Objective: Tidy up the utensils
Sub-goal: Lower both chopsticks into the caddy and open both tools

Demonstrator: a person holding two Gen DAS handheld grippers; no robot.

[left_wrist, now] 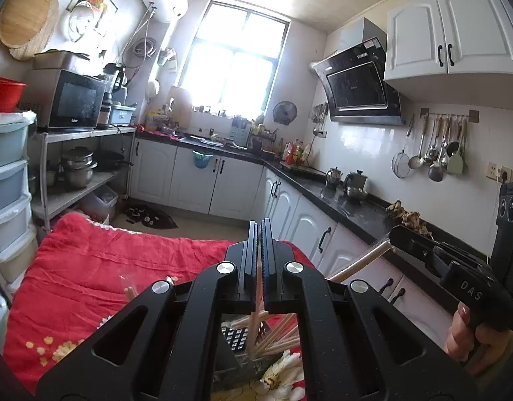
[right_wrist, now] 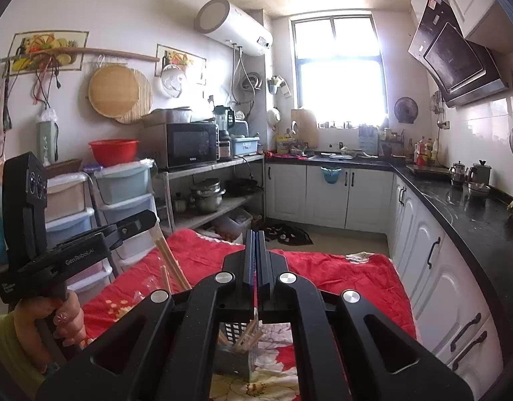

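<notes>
The utensil holder (right_wrist: 234, 356), a dark box with a perforated wall, stands on the red flowered quilt (left_wrist: 106, 267), just below both grippers, and a bundle of wooden chopsticks (right_wrist: 248, 337) already leans in it, fanned to several sides. The left gripper (left_wrist: 259, 224) is closed on the left chopstick (right_wrist: 171, 260); it may be two sticks together, I cannot tell. Its long axis runs steeply from the jaws down and toward the holder, not along the fingers. The right gripper (right_wrist: 255, 234) is closed on the right chopstick (left_wrist: 356, 264), which slopes from the jaws down toward the same holder; its lower end is hidden behind the left gripper. I judge that the step in hand is the carrying of these sticks to the holder, with both tips near its mouth but not yet clearly inside. The next move calls for bringing each stick more upright, placing the lower end over the opening between the sticks already there, and only then opening the jaws. The two sticks converge on one small opening, so one hand should probably go first.
</notes>
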